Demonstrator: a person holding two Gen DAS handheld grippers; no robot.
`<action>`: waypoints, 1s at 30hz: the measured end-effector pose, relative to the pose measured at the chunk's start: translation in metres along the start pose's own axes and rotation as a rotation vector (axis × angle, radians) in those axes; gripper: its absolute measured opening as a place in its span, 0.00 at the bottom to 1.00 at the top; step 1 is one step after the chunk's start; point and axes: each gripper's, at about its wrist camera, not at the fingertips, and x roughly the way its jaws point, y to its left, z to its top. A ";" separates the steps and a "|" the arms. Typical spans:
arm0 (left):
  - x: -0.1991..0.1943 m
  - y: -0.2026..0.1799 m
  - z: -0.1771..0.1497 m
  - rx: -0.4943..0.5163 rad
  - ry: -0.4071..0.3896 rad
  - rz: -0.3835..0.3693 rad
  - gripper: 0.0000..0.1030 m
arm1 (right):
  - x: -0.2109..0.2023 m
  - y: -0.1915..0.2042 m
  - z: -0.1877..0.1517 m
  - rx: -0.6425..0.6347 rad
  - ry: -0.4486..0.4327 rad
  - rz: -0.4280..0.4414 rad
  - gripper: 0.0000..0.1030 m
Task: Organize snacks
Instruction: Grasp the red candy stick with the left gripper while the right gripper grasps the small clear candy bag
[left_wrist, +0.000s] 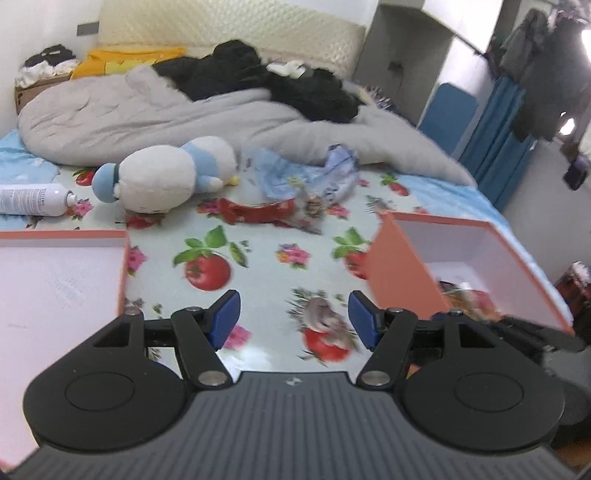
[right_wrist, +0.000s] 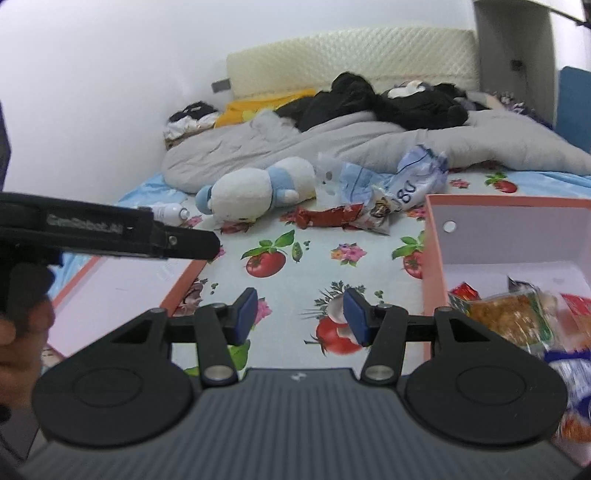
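Snacks sit in two spots on the bed. Loose ones lie far-centre on the fruit-print sheet (right_wrist: 295, 280): a red packet (right_wrist: 325, 216) flat on the sheet, a small printed packet (right_wrist: 376, 214) touching its right end, and a crumpled blue-white plastic bag (right_wrist: 402, 181) just behind both. The rest are already in the orange box (right_wrist: 432, 236) on the right, white inside, open top: a golden-brown snack pack (right_wrist: 506, 317), a small red packet (right_wrist: 465, 291) left of it, more wrappers at the near right edge, blurred. In the left wrist view the same box (left_wrist: 402, 266) shows a bit of its contents at the near corner.

Orange box lid (right_wrist: 122, 291) lies on the left, white inside facing up, well apart from the box.

Left gripper (left_wrist: 293, 317) hovers over bare sheet between lid and box, blue pads apart, nothing between them. Right gripper (right_wrist: 301, 314) likewise, jaws apart and empty, over the sheet just left of the box wall. In the right wrist view the left gripper (right_wrist: 199, 249) reaches in from the left, a hand (right_wrist: 22, 332) on its grip.

Further out: white-and-blue plush toy (right_wrist: 255, 188) left of the loose snacks, white spray can (left_wrist: 33, 199) far left, grey duvet (left_wrist: 147, 110) behind, black clothes (left_wrist: 258, 77) on top, cream headboard (left_wrist: 221, 26).
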 end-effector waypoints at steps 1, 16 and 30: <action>0.010 0.007 0.005 -0.011 0.010 -0.002 0.68 | 0.007 -0.005 0.005 0.002 0.013 0.001 0.53; 0.190 0.044 0.095 0.110 0.142 0.107 0.68 | 0.147 -0.093 0.124 0.083 0.215 -0.014 0.70; 0.285 0.012 0.109 0.602 0.195 0.035 0.56 | 0.269 -0.137 0.142 0.478 0.316 -0.156 0.69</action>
